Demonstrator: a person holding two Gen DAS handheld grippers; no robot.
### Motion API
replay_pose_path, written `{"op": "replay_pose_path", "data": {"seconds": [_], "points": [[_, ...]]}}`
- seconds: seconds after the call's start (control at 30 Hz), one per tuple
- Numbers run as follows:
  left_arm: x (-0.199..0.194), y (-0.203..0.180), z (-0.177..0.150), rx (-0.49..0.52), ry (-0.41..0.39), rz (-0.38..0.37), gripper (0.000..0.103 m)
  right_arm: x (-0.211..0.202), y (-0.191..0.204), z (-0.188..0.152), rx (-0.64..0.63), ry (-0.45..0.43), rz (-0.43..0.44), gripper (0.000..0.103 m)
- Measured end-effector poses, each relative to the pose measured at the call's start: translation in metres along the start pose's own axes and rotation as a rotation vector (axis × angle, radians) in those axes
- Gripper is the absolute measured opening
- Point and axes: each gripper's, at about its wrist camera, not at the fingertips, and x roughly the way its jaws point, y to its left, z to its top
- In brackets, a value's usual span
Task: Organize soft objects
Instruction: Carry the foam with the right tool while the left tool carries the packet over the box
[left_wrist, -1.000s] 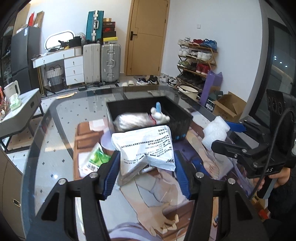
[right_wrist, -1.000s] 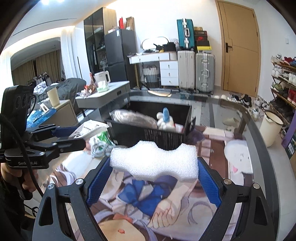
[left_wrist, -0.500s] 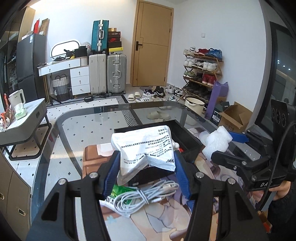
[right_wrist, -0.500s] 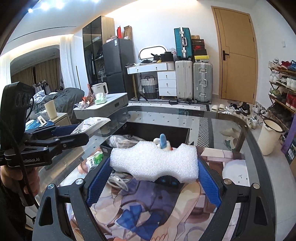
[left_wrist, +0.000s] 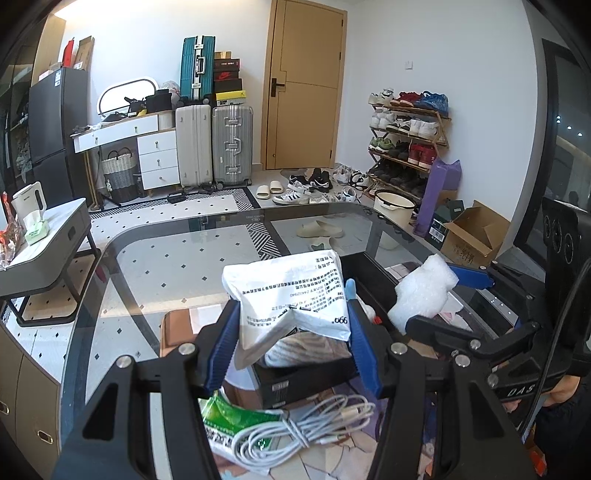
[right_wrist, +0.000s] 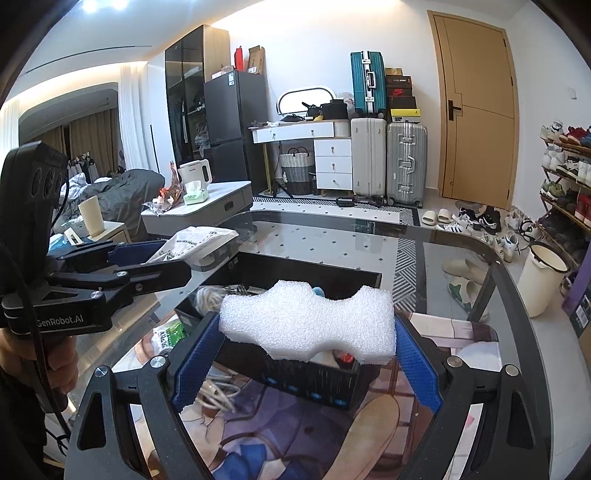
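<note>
My left gripper (left_wrist: 291, 332) is shut on a white printed soft pouch (left_wrist: 288, 291) and holds it above the near end of a black storage bin (left_wrist: 303, 380). My right gripper (right_wrist: 306, 354) is shut on a white foam block (right_wrist: 310, 325) and holds it above the same bin (right_wrist: 314, 384). The bin holds a plastic-wrapped soft bundle (left_wrist: 306, 349) and a plush toy with a blue tip (left_wrist: 350, 286). In the left wrist view the right gripper's foam (left_wrist: 421, 291) shows to the right. In the right wrist view the left gripper's pouch (right_wrist: 192, 242) shows to the left.
A coiled white cable (left_wrist: 306, 428) and a green packet (left_wrist: 236, 417) lie on the glass table (left_wrist: 155, 266) just before the bin. A printed mat (right_wrist: 295, 435) covers the table under the bin. Suitcases, a shoe rack and a side table stand beyond.
Both grippers have risen and moved forward with their loads, from in front of the bin to above it. The cable and green packet came into view below the left gripper.
</note>
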Motion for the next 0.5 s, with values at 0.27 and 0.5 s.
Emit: {"op": "replay_pose_path", "data": {"seconds": [0.27,0.5], "points": [[0.023,0.003,0.007,0.006,0.022,-0.001,0.056,0.032,0.004,0.006,-0.034,0.041,0.005,0.091],[0.044,0.006,0.005,0.008,0.054,-0.007,0.056,0.052,0.002,0.006,-0.067,0.078,0.003,0.091]]}}
